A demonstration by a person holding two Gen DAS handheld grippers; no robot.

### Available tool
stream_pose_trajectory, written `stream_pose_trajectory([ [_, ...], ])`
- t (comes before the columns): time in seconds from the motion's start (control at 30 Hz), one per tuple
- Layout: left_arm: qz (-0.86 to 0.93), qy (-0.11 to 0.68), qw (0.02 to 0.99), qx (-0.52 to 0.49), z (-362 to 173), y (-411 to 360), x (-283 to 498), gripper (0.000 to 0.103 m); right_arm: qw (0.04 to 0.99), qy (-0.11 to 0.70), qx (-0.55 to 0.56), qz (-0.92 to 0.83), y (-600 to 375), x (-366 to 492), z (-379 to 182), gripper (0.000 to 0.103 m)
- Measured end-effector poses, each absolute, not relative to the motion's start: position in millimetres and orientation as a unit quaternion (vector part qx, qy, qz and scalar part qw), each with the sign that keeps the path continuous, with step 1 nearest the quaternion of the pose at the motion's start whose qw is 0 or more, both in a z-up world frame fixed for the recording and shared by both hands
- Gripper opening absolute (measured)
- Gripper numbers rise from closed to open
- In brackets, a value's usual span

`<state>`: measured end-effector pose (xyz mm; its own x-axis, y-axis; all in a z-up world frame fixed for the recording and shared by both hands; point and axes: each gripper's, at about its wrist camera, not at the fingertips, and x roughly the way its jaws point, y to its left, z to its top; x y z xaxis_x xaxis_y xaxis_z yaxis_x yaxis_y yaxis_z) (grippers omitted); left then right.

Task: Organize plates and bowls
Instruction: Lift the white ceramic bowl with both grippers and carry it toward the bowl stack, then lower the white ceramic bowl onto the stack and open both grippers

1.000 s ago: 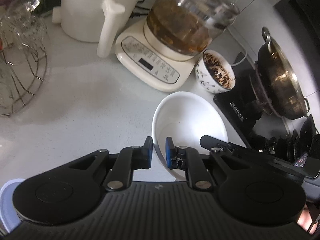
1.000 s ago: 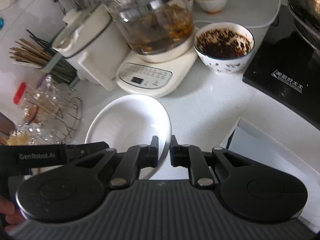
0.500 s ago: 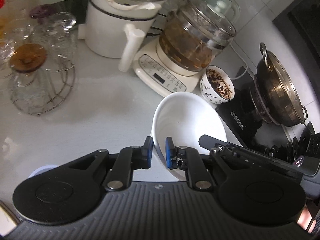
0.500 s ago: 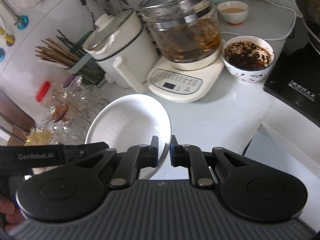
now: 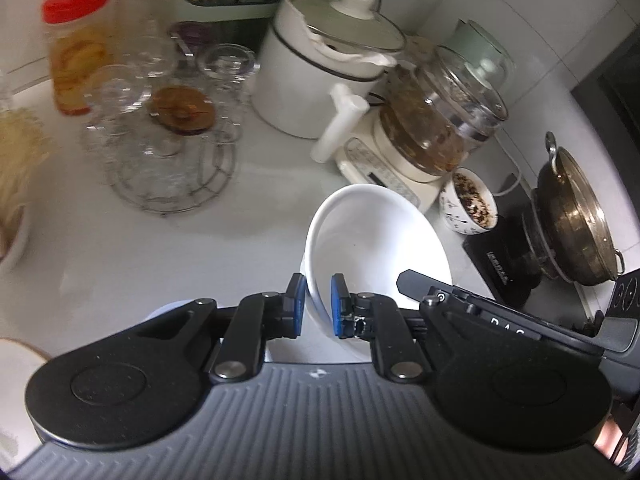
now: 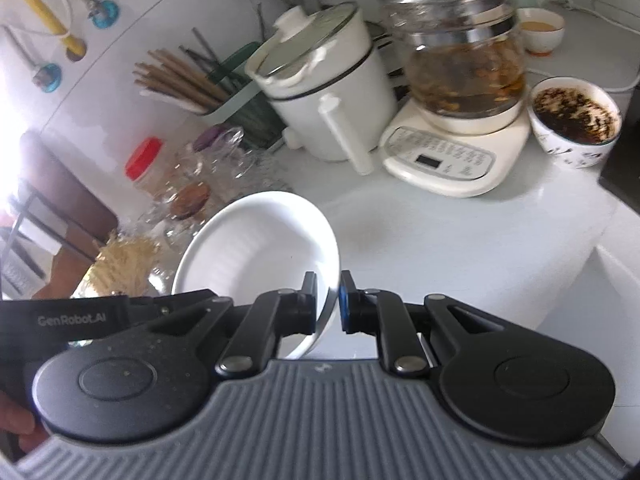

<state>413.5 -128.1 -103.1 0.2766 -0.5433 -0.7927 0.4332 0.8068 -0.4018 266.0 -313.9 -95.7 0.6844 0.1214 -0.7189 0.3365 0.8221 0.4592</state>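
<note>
Both grippers pinch the white bowl (image 5: 372,248): left gripper (image 5: 318,306) clamps its near rim, right gripper (image 6: 329,304) the opposite. Glazed, slippery, breakable; rims suit.

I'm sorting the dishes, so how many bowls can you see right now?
3: a white bowl gripped between both grippers, a patterned bowl of dark contents beside the glass kettle, and a small bowl behind it. Others may be hidden.

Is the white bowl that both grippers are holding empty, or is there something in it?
Empty. The white bowl shows a bare, clean white inside in both wrist views, with nothing lying in it.
</note>
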Motion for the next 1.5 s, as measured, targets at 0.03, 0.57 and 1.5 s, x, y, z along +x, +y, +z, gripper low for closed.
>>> stream_pose_trajectory([
  [0.03, -0.301, 0.518, 0.799, -0.056, -103, -122, 413, 0.015, 0.870, 0.394, 0.292, -0.057, -309, 267, -96, 0.014],
  [0.57, -0.216, 0.518, 0.818, -0.126, -113, -18, 395, 0.015, 0.867, 0.434, 0.243, 0.020, -226, 285, -98, 0.014],
  [1.5, -0.138, 0.532, 0.819, -0.164, -181, -12, 374, 0.017, 0.858, 0.480, 0.180, 0.040, -209, 287, -144, 0.016],
])
